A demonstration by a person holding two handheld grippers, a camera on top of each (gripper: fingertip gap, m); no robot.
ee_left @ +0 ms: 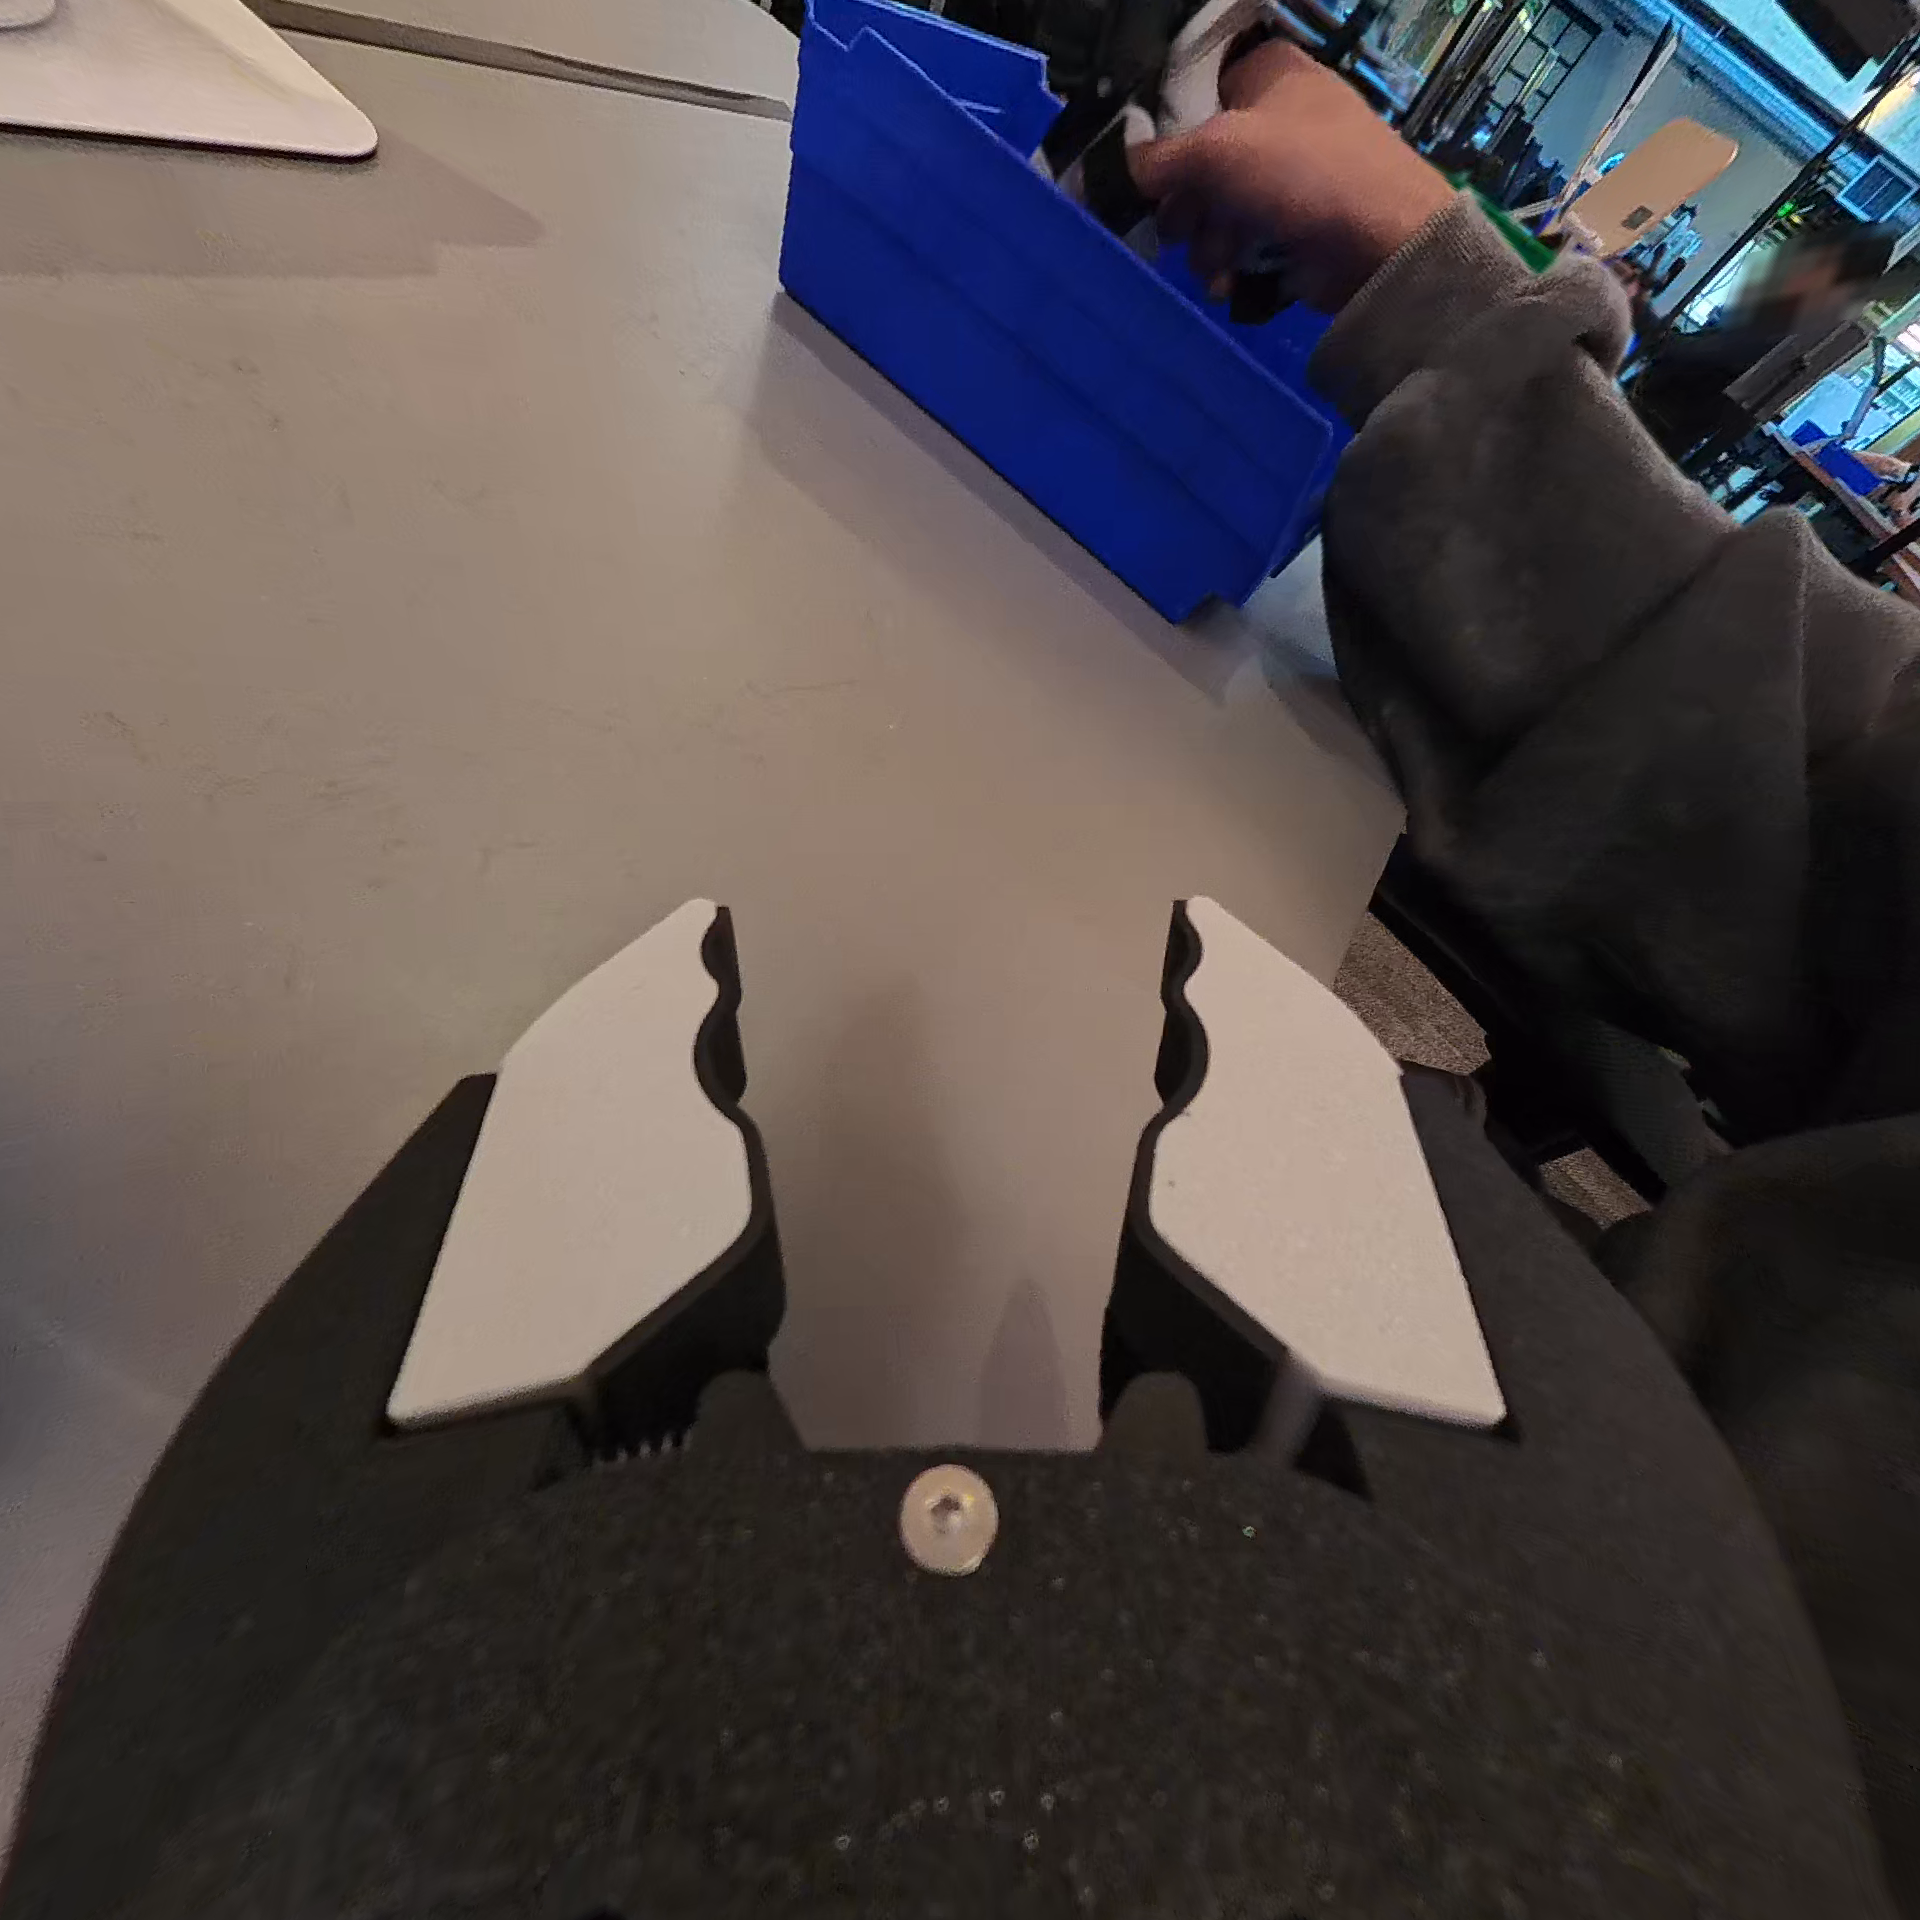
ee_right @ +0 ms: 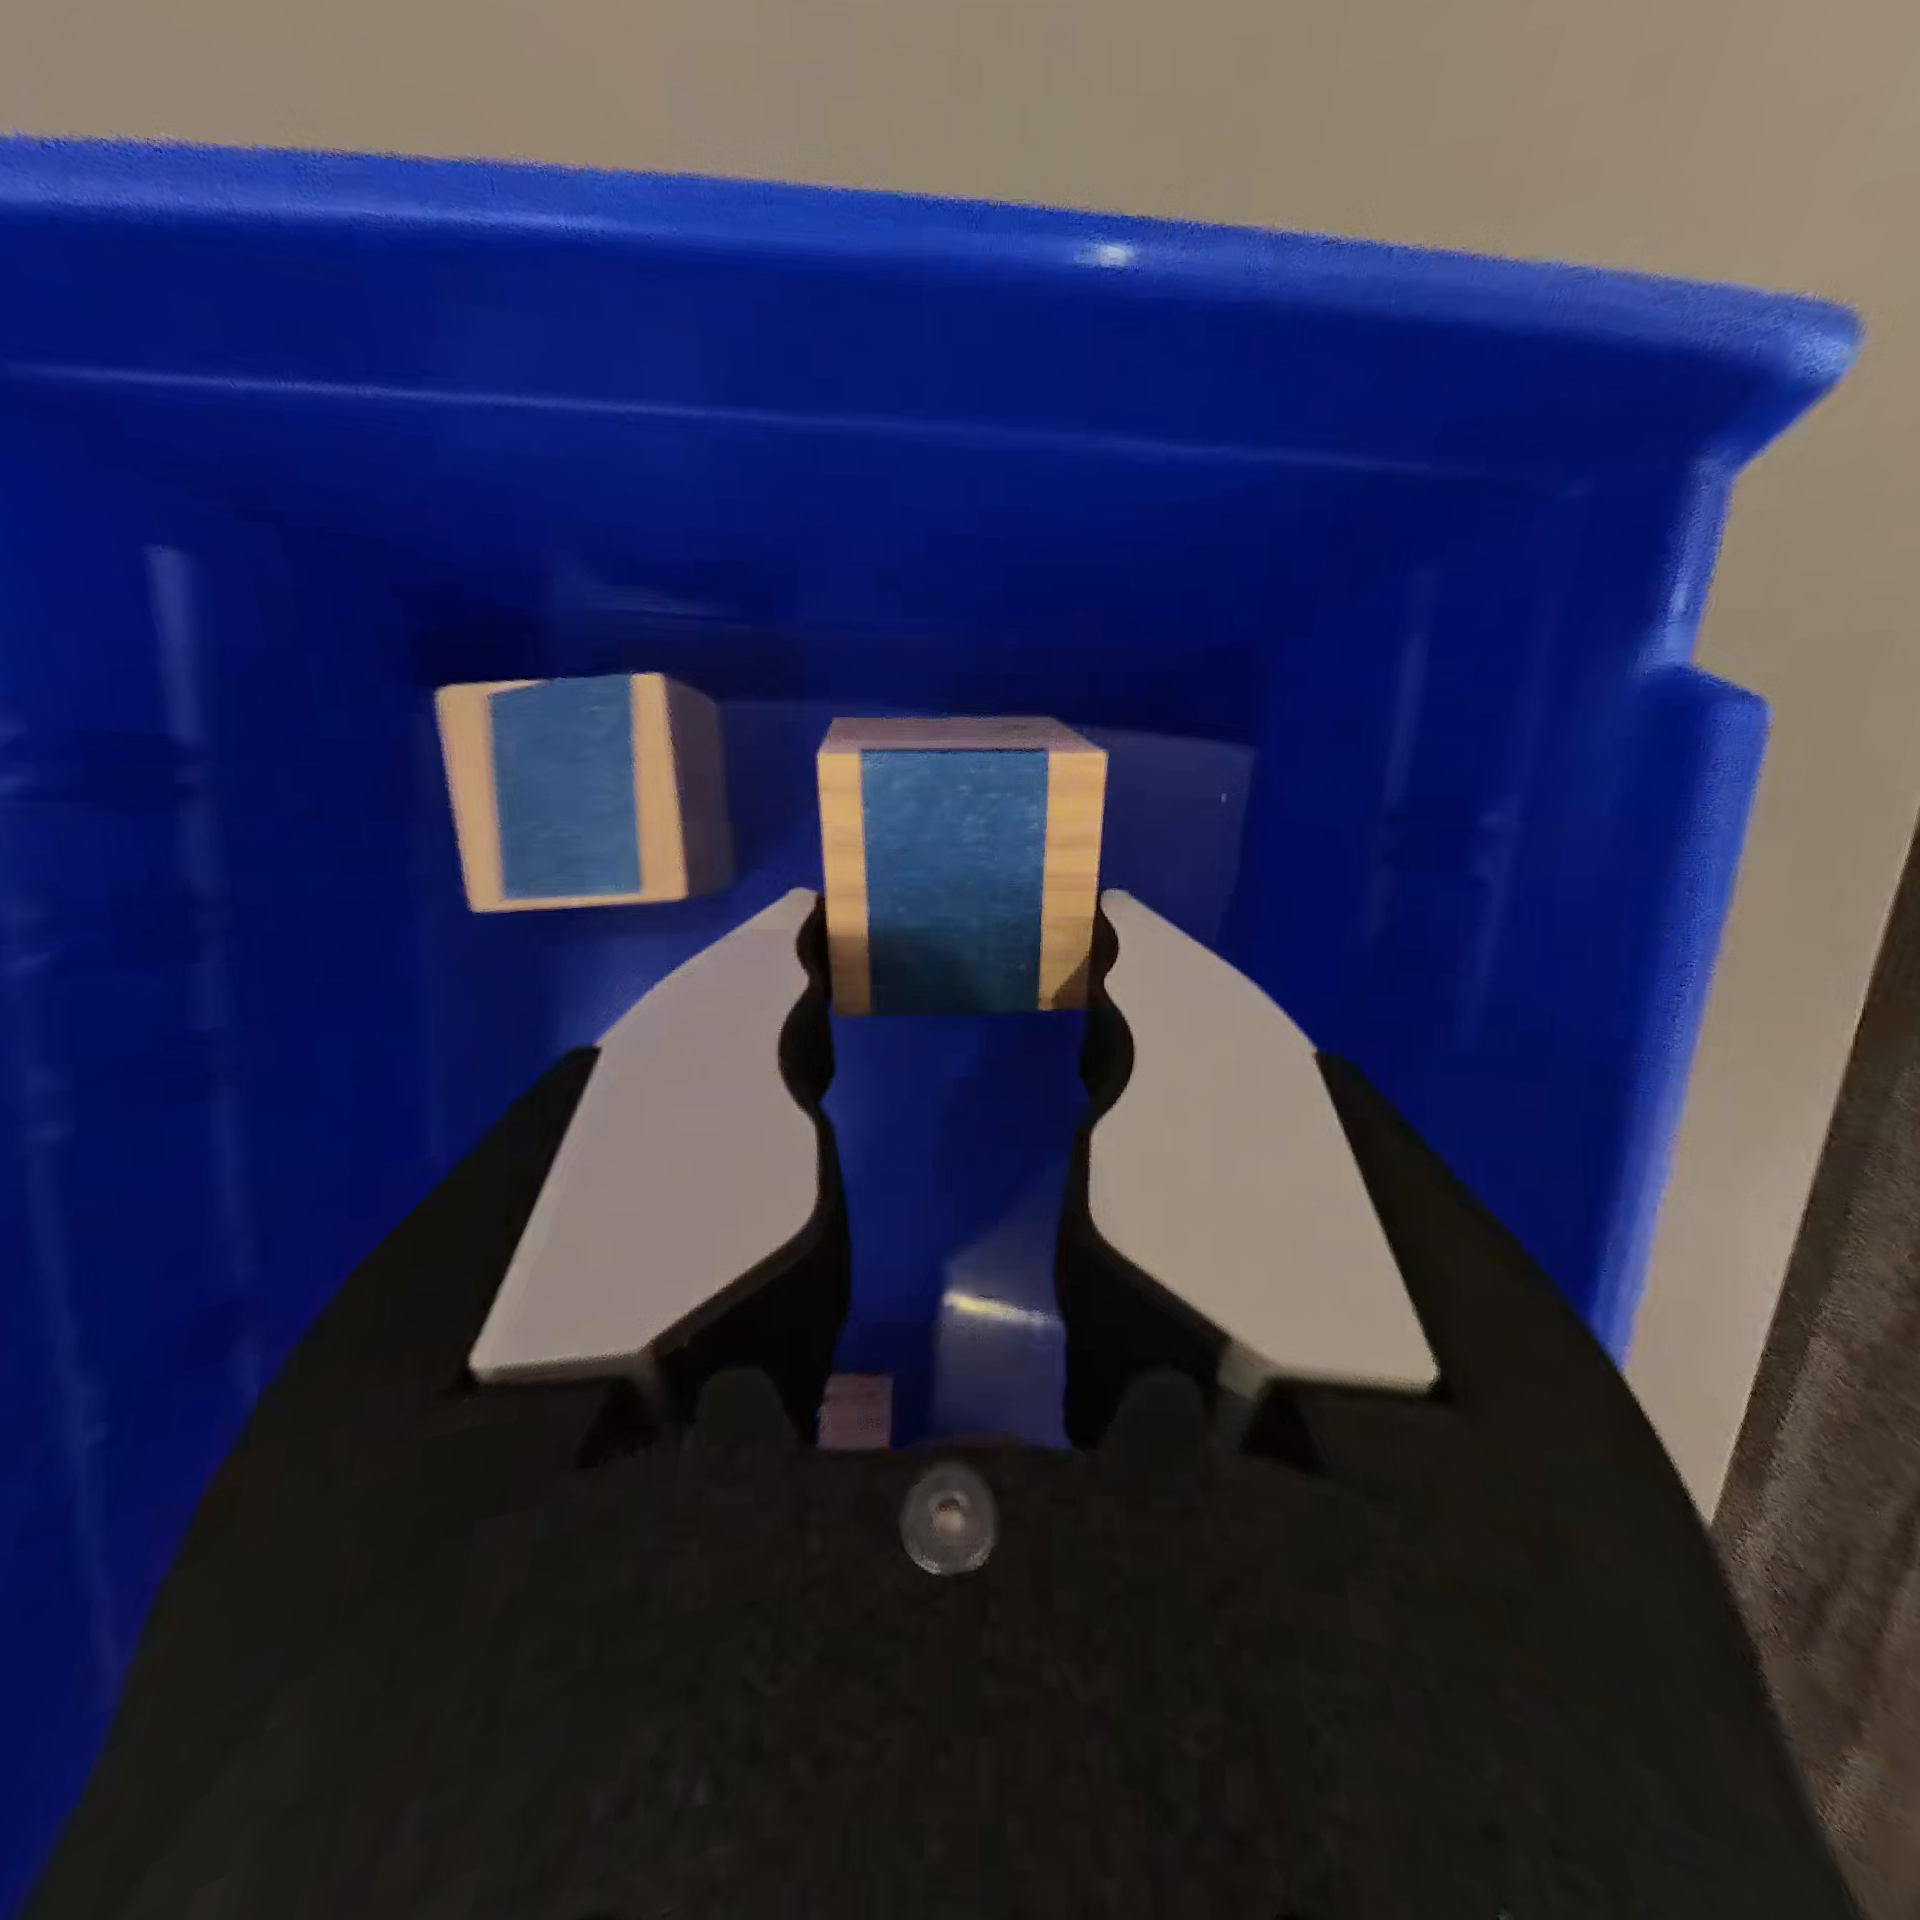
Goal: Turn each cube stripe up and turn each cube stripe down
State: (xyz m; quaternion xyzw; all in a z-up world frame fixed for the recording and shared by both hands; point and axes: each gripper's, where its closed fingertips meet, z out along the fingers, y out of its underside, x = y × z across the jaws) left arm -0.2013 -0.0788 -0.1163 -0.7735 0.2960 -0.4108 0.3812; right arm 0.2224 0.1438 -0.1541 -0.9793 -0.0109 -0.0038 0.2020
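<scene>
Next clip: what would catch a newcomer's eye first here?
The deep blue plastic bin fills the right wrist view. Inside it the right gripper pinches a wooden cube with a blue stripe facing the camera; a second striped wooden cube lies to its left. The left gripper hangs open over the bare grey table.
</scene>
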